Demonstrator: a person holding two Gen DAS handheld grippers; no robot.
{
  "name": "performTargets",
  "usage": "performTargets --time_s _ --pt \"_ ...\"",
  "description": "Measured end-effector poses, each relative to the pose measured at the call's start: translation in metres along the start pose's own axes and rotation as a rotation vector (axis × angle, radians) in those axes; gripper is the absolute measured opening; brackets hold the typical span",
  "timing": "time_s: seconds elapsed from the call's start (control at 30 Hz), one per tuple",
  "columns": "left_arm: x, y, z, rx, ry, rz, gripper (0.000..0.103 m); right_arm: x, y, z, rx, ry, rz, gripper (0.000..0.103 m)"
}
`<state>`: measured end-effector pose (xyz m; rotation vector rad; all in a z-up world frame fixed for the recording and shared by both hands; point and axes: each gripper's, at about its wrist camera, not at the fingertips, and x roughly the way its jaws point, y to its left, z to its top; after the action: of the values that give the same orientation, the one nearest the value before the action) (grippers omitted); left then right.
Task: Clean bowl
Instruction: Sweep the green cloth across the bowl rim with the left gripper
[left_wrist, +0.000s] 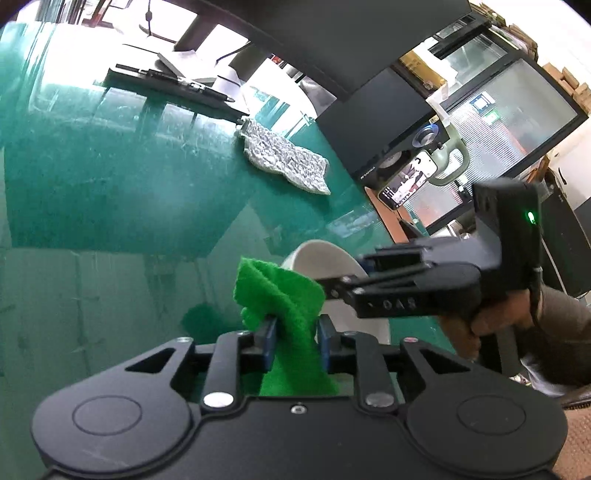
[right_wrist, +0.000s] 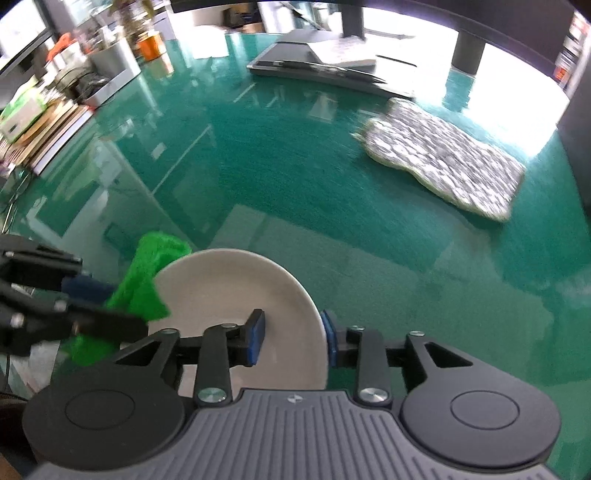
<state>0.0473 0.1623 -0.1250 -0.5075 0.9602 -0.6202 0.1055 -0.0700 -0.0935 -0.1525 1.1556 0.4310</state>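
A white bowl (right_wrist: 236, 291) is tilted above the green table, and my right gripper (right_wrist: 291, 338) is shut on its rim, one blue pad inside and one outside. My left gripper (left_wrist: 295, 334) is shut on a bright green cloth (left_wrist: 280, 291), which stands up between its blue pads. In the right wrist view the green cloth (right_wrist: 147, 280) touches the bowl's left rim, with the left gripper (right_wrist: 98, 306) coming in from the left. In the left wrist view the bowl (left_wrist: 325, 262) sits behind the cloth, and the right gripper (left_wrist: 334, 290) reaches in from the right, held by a hand (left_wrist: 480, 325).
A grey patterned mat (right_wrist: 443, 162) lies on the glossy green table (right_wrist: 258, 166) further back. Beyond it sits a dark flat device (right_wrist: 314, 66) below a monitor stand. Boxes and containers (right_wrist: 74, 74) crowd the far left edge. A black monitor (left_wrist: 388, 122) stands at the right.
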Motion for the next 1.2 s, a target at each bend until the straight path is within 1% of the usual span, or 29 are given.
performTargets --time_s 0.03,0.1,0.17,0.27,0.3,0.33,0.37,0.4,0.43,0.53,0.6,0.7,0.87,1.13,1.2 --pt "0.000 0.000 0.001 -0.002 -0.005 0.001 0.022 -0.001 0.000 0.000 0.007 -0.002 -0.002 0.038" --pt "-0.001 0.001 0.002 -0.007 -0.015 0.003 0.022 -0.003 -0.001 -0.001 0.022 -0.007 -0.005 0.043" --pt "-0.001 0.001 0.006 -0.005 -0.024 0.003 0.022 -0.005 -0.002 -0.002 0.037 -0.012 -0.008 0.062" --pt "0.001 0.001 0.012 0.010 -0.023 0.004 0.022 -0.008 -0.003 -0.003 0.060 -0.016 -0.013 0.063" --pt "0.002 0.000 0.013 0.016 -0.019 0.003 0.022 -0.008 -0.004 -0.007 0.089 -0.006 -0.018 0.063" --pt "0.003 -0.001 0.014 0.023 -0.013 0.002 0.022 -0.007 -0.005 -0.011 0.120 0.004 -0.020 0.058" --pt "0.005 -0.002 0.014 0.030 -0.006 0.002 0.022 -0.005 -0.005 -0.014 0.133 0.013 -0.013 0.038" --pt "0.006 -0.004 0.014 0.040 0.001 0.005 0.022 -0.002 -0.005 -0.016 0.140 0.026 -0.009 0.024" --pt "0.006 -0.006 0.013 0.052 0.008 0.012 0.022 0.000 -0.005 -0.018 0.142 0.022 -0.015 0.020" --pt "0.004 -0.011 0.008 0.069 0.031 0.008 0.022 0.002 -0.008 -0.012 0.098 -0.004 -0.010 0.019" --pt "0.003 -0.013 0.004 0.071 0.042 0.003 0.023 0.004 -0.007 -0.005 0.027 -0.003 0.005 0.020" --pt "0.002 -0.012 0.005 0.058 0.030 0.019 0.023 0.006 -0.004 0.002 -0.080 0.001 0.026 0.021" --pt "0.005 -0.005 0.018 0.052 0.009 0.042 0.023 0.006 0.003 0.002 -0.135 -0.003 0.043 0.021" --pt "0.029 0.000 0.054 0.084 -0.002 0.037 0.023 0.007 0.015 0.001 -0.223 -0.009 0.071 0.020" --pt "0.034 0.001 0.057 0.088 0.000 0.034 0.023 0.007 0.015 0.002 -0.207 -0.012 0.068 0.021"
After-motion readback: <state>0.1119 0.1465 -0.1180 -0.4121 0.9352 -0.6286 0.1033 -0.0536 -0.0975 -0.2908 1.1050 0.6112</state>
